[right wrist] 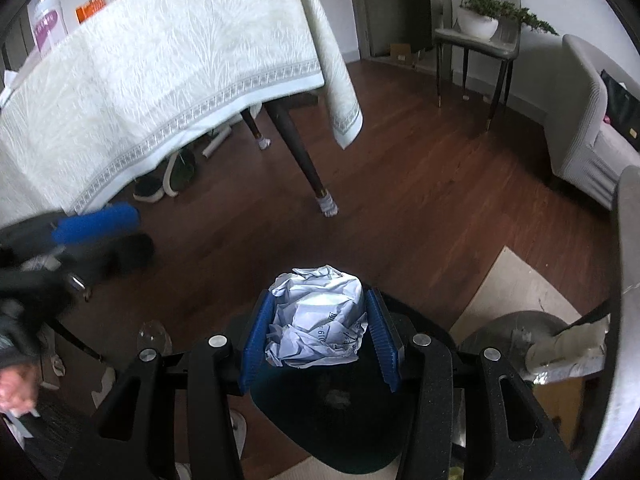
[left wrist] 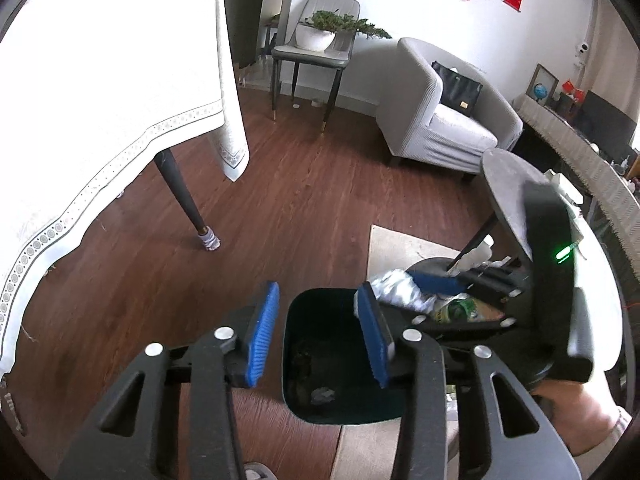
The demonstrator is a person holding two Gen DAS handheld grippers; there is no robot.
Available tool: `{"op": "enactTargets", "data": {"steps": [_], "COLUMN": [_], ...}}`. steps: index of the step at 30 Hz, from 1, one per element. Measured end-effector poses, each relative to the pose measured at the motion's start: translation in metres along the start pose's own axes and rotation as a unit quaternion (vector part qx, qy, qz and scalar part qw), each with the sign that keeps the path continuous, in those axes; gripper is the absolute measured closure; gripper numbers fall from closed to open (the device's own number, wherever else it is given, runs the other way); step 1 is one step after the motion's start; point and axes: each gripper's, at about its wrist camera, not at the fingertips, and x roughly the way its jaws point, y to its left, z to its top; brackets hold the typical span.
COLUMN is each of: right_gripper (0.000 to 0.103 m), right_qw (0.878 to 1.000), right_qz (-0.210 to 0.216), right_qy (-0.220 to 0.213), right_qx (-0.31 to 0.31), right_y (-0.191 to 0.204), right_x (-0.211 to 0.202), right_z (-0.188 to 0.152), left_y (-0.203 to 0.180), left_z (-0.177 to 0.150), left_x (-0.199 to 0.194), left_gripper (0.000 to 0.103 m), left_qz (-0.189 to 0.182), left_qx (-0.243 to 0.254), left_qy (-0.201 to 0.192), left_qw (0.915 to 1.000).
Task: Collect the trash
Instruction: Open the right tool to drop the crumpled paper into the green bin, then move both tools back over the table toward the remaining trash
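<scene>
At the far left stands the desk (right wrist: 168, 64) under a pale cloth, with bottles and a box on its far edge. Some items lie on the floor beneath it, too dim to name as trash or not. Moving right, the left hand-held gripper (left wrist: 320, 332) hangs with its jaws spread wide and nothing between them, just above the dark bin (left wrist: 332, 360). A scrap or two shows at the bin's bottom, so some collecting seems done. Further right, the right hand-held gripper (right wrist: 320, 334) is clamped on a crumpled paper ball (right wrist: 318, 316), held right over the bin's mouth (right wrist: 332, 420). This piece looks ready to be dropped in. At the near right, a wrapper and a tissue-like wad (right wrist: 568, 340) lie beside the small round table's base (right wrist: 504, 332), probably trash left to gather.
</scene>
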Motion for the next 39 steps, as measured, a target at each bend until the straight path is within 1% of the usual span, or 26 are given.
{"op": "enactTargets", "data": {"steps": [2, 5, 11, 15, 18, 21, 25, 27, 30, 35, 39], "right_gripper": [0.054, 0.054, 0.052, 0.051, 0.042, 0.041, 0.041, 0.041, 0.041, 0.041, 0.041], "right_qw": [1.000, 0.999, 0.997, 0.995, 0.995, 0.995, 0.996, 0.998, 0.999, 1.000, 0.999], "right_qz": [0.000, -0.004, -0.028, -0.038, -0.045, -0.052, -0.048, -0.036, -0.029, -0.001, 0.006], "right_qy": [0.012, 0.035, 0.067, 0.075, 0.075, 0.074, 0.065, 0.053, 0.035, 0.001, -0.027], "right_qx": [-0.004, -0.015, -0.041, -0.044, -0.039, -0.032, -0.025, -0.020, -0.023, -0.027, -0.035], "right_y": [0.003, 0.007, 0.012, 0.009, 0.006, 0.002, -0.002, -0.004, -0.001, 0.004, 0.005], "right_x": [0.007, 0.019, 0.033, 0.033, 0.031, 0.026, 0.017, 0.008, -0.006, -0.034, -0.056], "right_z": [-0.003, -0.009, -0.024, -0.028, -0.029, -0.029, -0.030, -0.029, -0.025, -0.019, -0.014], "left_y": [-0.001, -0.003, -0.010, -0.010, -0.008, -0.010, -0.014, -0.018, -0.022, -0.030, -0.036], "left_z": [0.002, 0.005, 0.007, 0.010, 0.010, 0.009, 0.012, 0.014, 0.016, 0.022, 0.027], "left_x": [-0.004, -0.011, -0.019, -0.024, -0.027, -0.030, -0.033, -0.036, -0.037, -0.044, -0.048], "left_gripper": [0.064, 0.064, 0.064, 0.064, 0.064, 0.064, 0.064, 0.064, 0.064, 0.064, 0.064], "left_qz": [-0.005, -0.012, -0.018, -0.019, -0.019, -0.017, -0.017, -0.018, -0.018, -0.014, -0.012], "left_qx": [0.001, 0.001, 0.006, 0.003, 0.001, 0.004, 0.004, 0.006, 0.010, 0.013, 0.011], "left_qy": [-0.007, -0.016, -0.026, -0.031, -0.035, -0.038, -0.043, -0.047, -0.049, -0.063, -0.071], "left_qw": [1.0000, 0.9998, 0.9995, 0.9993, 0.9992, 0.9991, 0.9989, 0.9987, 0.9986, 0.9978, 0.9973]}}
